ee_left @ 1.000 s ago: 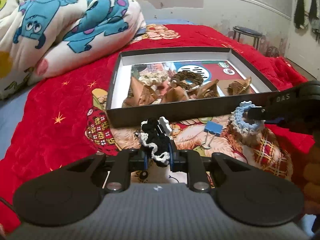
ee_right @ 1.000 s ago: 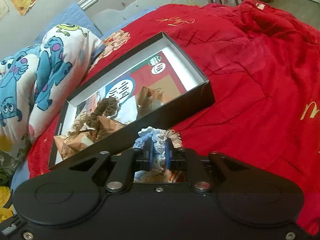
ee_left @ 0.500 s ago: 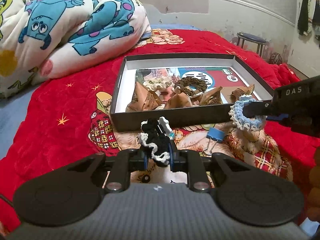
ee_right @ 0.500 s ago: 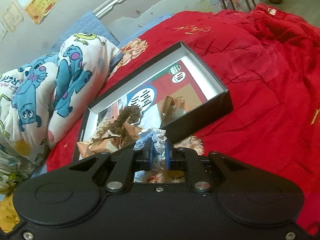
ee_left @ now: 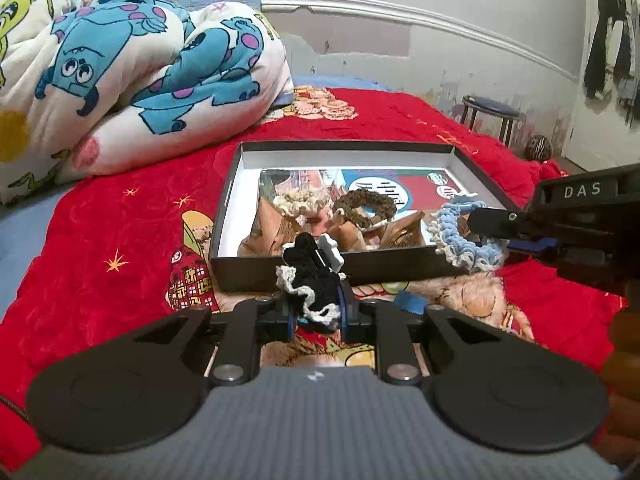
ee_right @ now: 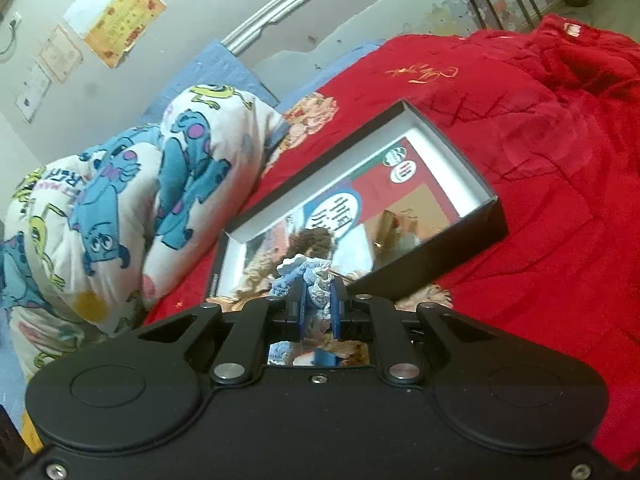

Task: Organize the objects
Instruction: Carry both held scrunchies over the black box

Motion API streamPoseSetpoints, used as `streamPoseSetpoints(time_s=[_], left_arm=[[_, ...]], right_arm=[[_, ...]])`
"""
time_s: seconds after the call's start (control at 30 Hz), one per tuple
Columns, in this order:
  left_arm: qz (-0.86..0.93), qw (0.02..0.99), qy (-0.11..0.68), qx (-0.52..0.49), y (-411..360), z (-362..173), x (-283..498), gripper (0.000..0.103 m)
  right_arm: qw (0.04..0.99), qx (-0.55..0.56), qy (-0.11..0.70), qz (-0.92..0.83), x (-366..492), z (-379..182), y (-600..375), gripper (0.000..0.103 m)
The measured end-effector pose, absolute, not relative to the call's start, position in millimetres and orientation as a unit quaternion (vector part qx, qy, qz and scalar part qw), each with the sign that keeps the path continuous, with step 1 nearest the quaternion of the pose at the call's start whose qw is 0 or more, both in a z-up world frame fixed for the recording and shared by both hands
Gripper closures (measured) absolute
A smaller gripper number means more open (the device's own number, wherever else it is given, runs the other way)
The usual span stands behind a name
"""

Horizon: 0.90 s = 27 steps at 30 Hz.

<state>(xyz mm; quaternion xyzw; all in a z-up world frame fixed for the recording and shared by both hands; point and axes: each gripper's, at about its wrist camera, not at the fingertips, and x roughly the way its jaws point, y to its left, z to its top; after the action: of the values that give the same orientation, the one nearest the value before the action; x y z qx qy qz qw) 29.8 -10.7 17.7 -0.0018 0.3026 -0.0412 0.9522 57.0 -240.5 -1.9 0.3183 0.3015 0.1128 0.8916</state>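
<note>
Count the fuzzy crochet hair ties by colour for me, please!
Black crochet hair tie with white trim, held in the left fingers: 1
Blue crochet hair tie with white trim, held in the right fingers: 1
Brown crochet hair tie, in the black box: 1
Cream crochet hair tie, in the box: 1
Total: 4

The left tongs [ee_left: 316,312] are clamped on a black crocheted scrunchie [ee_left: 310,280] edged in white, with a small white charm at its top, held just short of the near wall of a shallow black box [ee_left: 384,270]. The box lies on a red bedspread [ee_left: 120,240] and holds a cream scrunchie [ee_left: 302,202], a brown scrunchie [ee_left: 366,206] and what look like folded brown paper pieces [ee_left: 276,228]. From the right, the right tongs [ee_left: 490,222] grip a blue-and-white crocheted scrunchie [ee_left: 460,242] over the box's near right corner. A cartoon-monster quilt [ee_left: 132,68] is bundled at the back left.
</note>
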Motion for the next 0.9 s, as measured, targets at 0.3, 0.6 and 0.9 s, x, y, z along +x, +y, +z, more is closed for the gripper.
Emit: streamPoseSetpoints(time_s=[0.3, 0.6, 0.9], left_arm=[[-0.045, 0.959, 0.280, -0.009, -10, 25, 29, 0.080], [-0.046, 0.967, 0.250, -0.029, -3, 40, 35, 0.079], [-0.039, 0.973, 0.223, -0.045, 6, 61, 43, 0.079]], right_arm=[[0.893, 0.328, 0.268, 0.151, 52, 9, -238, 0.091], [0.899, 0.326, 0.216, 0.196, 44, 26, -233, 0.090], [0.900, 0.327, 0.184, 0.221, 39, 42, -235, 0.090]])
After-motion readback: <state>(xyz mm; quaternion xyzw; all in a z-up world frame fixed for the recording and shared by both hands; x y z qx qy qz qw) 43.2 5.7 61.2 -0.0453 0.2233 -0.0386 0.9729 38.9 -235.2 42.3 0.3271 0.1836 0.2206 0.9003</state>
